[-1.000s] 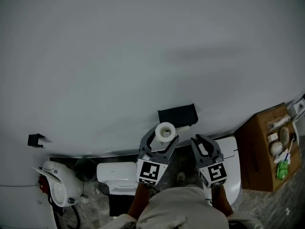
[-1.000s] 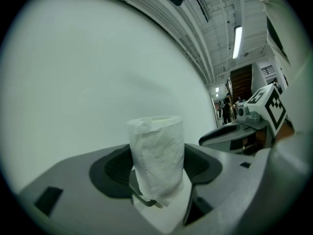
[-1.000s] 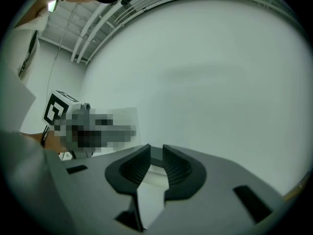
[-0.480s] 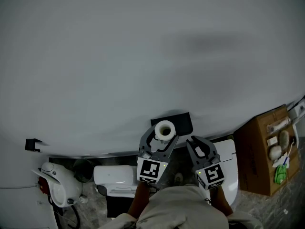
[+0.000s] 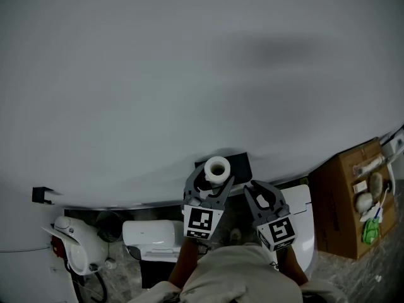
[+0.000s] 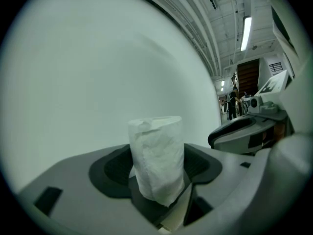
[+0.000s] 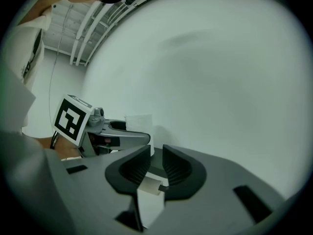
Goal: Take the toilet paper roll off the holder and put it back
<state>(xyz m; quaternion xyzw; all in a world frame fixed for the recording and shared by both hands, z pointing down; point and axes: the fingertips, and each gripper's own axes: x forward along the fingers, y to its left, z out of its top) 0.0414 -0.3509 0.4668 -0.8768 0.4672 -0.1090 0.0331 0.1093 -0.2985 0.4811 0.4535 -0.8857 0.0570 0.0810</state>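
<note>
Left tool (image 5: 211, 182), carried in the person's left hand, has its jaws spread wide around a white toilet paper roll (image 5: 218, 168). The roll stands on end between the ribbed pads, which press on its two sides. Its loose, crinkled outer sheet faces the camera in the left gripper view, and its hollow core shows from above in the head view. The roll is held up close to the plain pale grey wall (image 5: 189, 74), just in front of a black rectangular wall-mounted holder (image 5: 243, 163). Whether it touches that holder cannot be told. The right tool (image 5: 262, 193) hovers just beside the left one, on its right. Its jaws are drawn close, with only a slim gap and nothing between them. A brown cardboard box (image 5: 344, 201) sits well off to the right, near the wall's foot.
</note>
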